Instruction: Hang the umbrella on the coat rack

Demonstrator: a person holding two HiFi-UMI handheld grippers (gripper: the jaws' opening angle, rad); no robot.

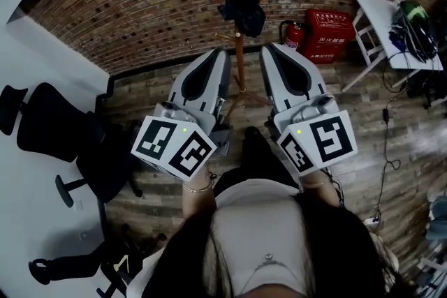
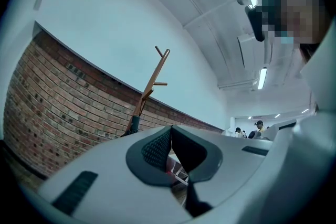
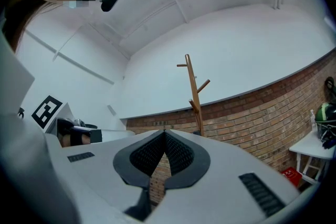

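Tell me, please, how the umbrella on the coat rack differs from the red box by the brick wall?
The umbrella is dark and hangs in loose folds; the red box is bright and stiff, with print on its front. The umbrella hangs clear of the floor on the coat rack; the red box stands on the floor against the brick wall. Both are close to that wall.

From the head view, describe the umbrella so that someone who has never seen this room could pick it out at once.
Find the brick wall at the room's far side; a wooden coat rack stands before its middle. The umbrella is the dark bundle hanging on that rack's pole, off the floor, unlike the red box to its right.
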